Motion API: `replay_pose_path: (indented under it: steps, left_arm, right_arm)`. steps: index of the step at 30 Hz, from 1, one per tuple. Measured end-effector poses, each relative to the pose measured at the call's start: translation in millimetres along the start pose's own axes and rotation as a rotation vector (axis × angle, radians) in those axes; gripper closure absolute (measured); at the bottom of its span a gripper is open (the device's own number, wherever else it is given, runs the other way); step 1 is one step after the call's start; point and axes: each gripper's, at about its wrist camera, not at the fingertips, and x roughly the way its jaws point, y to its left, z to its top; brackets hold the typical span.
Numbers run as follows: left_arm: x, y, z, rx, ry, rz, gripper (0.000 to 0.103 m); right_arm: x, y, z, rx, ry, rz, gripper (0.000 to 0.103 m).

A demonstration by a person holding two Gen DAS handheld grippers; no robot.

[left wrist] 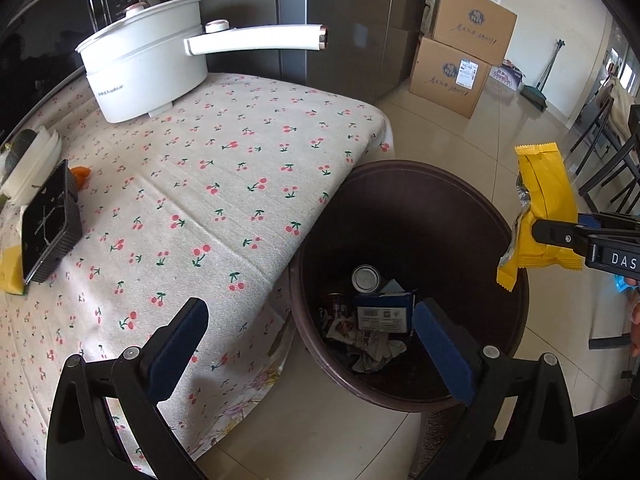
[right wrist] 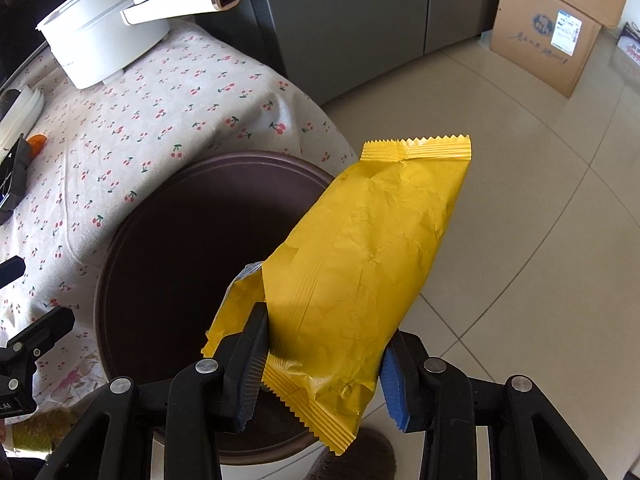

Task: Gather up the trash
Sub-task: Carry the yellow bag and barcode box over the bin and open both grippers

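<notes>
Right tongs (right wrist: 320, 364): clamped on a yellow snack bag (right wrist: 360, 264) near its lower end, one blue pad on each side; the bag juts up and away from them, crinkled, its far sealed edge zigzag-cut.
Snack bag position: in the air over the near rim of the bin, not touching it; in the left wrist view the same bag (left wrist: 540, 216) hangs at the right side of the bin, pinched in the black tongs (left wrist: 560, 236).
Left tongs (left wrist: 312, 340): apart, nothing between the blue pads, held above the gap where the cloth edge meets the bin.
Bin (left wrist: 508, 248): round, dark brown, standing on the tiled floor right against the surface; its rim (right wrist: 120, 240) sits just under the hanging cloth.
Bin contents: a can (left wrist: 366, 279) showing its silver end, a dark blue carton (left wrist: 384, 312) with a barcode label, and crumpled wrappers (left wrist: 372, 348) at the bottom.
Surface (left wrist: 224, 184): covered in a pale cloth printed with cherries.
On the surface: a white electric pot (left wrist: 144, 72) with a long handle at the far end; a black ridged tray (left wrist: 50, 224) and something small and orange (left wrist: 80, 174) at the left edge.
Background: cardboard boxes (left wrist: 460, 48) stacked on the floor beside a grey fridge (left wrist: 340, 20).
</notes>
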Motion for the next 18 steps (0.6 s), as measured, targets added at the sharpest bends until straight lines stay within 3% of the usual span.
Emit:
replay_pose_path:
  steps: [3,5,6,7,18]
  left_arm:
    - [-4.6,10.6,-0.8,-0.021,-0.003,0.011,0.000]
    - [-8.0,17.8,-2.2,-0.033,-0.004,0.021,0.000]
    - [-9.7,21.1,-2.9,-0.040,-0.005,0.027,0.000]
    - [-11.1,24.6,-3.5,-0.046,-0.004,0.031,0.000]
    - [-28.6,56.0,-12.7,-0.100,-0.011,0.067,0.000]
  right_arm:
    - [-0.4,3.4,0.8,0.002,-0.001,0.001,0.057]
    - [0.8,4.6,1.5,0.008,0.004,0.006,0.044]
    - [0.6,5.1,1.2,0.010,0.003,0.009,0.031]
    - [-0.3,5.8,1.0,0.012,-0.003,0.010,0.025]
    - [-4.6,33.3,6.2,-0.035,-0.018,0.013,0.021]
